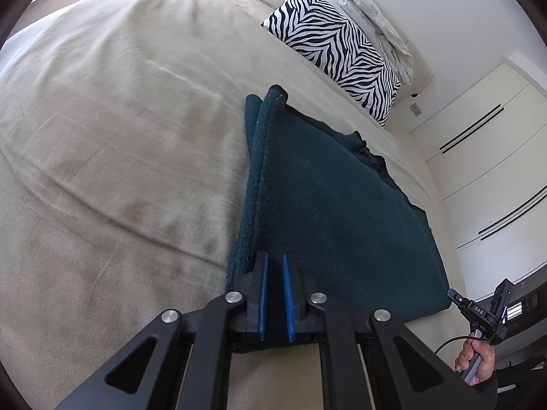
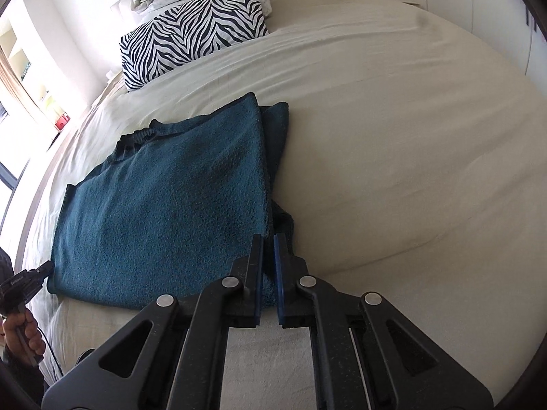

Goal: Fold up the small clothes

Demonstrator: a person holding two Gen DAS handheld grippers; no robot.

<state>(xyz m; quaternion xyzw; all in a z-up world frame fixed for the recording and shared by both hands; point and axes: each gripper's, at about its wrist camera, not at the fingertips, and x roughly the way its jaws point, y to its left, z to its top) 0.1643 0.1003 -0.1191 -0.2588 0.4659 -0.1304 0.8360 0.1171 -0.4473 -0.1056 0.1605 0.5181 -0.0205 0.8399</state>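
left wrist view alone shows white cupboard doors (image 1: 478,157).

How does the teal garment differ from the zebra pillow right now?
The teal garment is plain and dark; the zebra pillow is striped black and white. The garment lies flat and partly folded near the grippers; the pillow is plump, at the bed's far end. Both grippers pinch the garment's near corners; nothing touches the pillow. Both rest on the bed.

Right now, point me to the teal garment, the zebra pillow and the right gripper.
teal garment (image 2: 164,205): right wrist view, middle of the top folded layer.
zebra pillow (image 2: 195,30): right wrist view, centre of the striped face.
right gripper (image 2: 268,239): right wrist view, midway between its fingertips.
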